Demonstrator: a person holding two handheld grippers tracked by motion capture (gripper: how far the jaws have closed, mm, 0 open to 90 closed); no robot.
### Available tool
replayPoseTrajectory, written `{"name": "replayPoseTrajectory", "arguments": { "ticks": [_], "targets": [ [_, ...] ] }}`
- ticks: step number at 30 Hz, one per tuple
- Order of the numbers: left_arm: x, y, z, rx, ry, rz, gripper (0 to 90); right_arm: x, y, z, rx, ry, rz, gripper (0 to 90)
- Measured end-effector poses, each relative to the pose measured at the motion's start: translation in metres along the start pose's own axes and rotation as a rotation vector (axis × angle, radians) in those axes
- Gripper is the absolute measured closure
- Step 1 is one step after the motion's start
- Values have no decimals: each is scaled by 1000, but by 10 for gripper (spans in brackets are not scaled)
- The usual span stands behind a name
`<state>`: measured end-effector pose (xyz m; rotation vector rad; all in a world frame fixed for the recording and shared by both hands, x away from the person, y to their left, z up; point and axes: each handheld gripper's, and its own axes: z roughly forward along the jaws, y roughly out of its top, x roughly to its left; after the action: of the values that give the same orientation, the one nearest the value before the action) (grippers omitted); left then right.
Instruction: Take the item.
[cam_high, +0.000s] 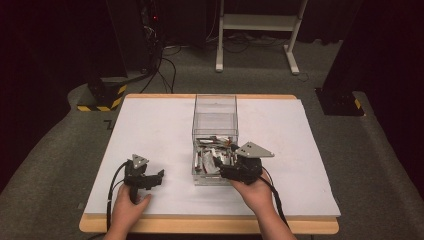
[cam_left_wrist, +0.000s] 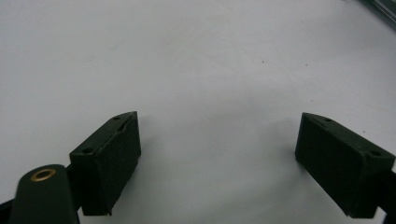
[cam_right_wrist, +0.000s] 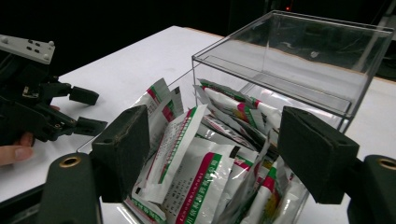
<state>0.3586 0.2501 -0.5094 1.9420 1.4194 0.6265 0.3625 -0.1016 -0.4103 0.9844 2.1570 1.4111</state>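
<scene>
In the high view, the left tongs (cam_high: 159, 176) rest open on the white desk (cam_high: 150, 130) at its near left, while the right tongs (cam_high: 218, 164) hang at the near end of a clear box (cam_high: 215, 120) in the middle of the desk, over the sachets (cam_high: 212, 155) that lie in it. The left gripper view shows those tongs' jaws spread wide over bare desk (cam_left_wrist: 196, 70), nothing between them. In the right gripper view the right tongs (cam_right_wrist: 210, 154) stand open just above the red-and-green sachets (cam_right_wrist: 196, 172) packed upright in the box's (cam_right_wrist: 299, 56) near part, pads clear of them, with the left tongs (cam_right_wrist: 88, 112) farther off at the left.

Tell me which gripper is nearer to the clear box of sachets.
Right. The right gripper hovers at the near end of the clear box, jaws open over the sachets. The left gripper sits apart on the white table, off to the box's left.
</scene>
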Motion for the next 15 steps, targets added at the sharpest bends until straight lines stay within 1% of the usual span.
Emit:
{"name": "replayPoseTrajectory", "arguments": {
  "ticks": [2,6,10,15],
  "targets": [
    [0,0,0,0,0,0,144,2,0,1,2,7,-5,275],
    [0,0,0,0,0,-1,143,7,-2,4,8,22,-13,281],
    [0,0,0,0,0,0,143,11,-3,7,19,42,-12,284],
    [0,0,0,0,0,1,143,14,-4,10,25,53,-11,301]
  ]
}}
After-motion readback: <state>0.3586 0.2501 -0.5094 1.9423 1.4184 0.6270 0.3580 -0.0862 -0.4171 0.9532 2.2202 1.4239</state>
